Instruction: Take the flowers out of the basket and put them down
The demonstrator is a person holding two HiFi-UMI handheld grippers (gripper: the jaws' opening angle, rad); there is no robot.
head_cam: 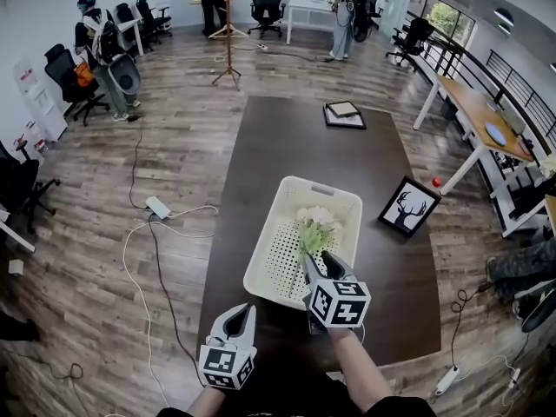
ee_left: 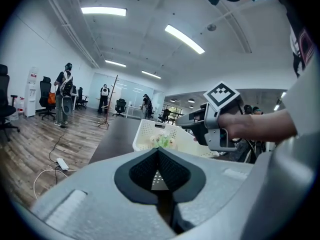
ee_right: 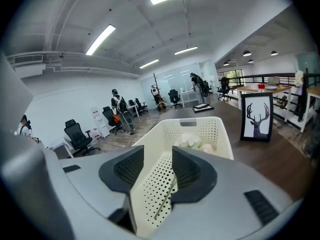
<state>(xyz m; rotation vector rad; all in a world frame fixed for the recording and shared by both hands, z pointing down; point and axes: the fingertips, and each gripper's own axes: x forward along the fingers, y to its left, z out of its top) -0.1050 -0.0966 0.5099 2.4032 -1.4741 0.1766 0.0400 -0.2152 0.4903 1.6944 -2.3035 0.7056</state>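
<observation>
Right gripper (head_cam: 317, 263) sat over the basket (head_cam: 287, 189), jaws partly apart, gripping nothing. Flowers (head_cam: 317, 224) lay inside the basket on the table (head_cam: 287, 137), stem under the gap. Left gripper (head_cam: 236, 320) was closed and empty by the table's near edge.

I log the basket (head_cam: 261, 252) as cream-white, its floor dotted with small holes; the flowers (head_cam: 318, 223) are pale cream on green stems. The desk (head_cam: 287, 146) is dark brown; the framed picture (head_cam: 409, 208) shows a black deer on white.
</observation>
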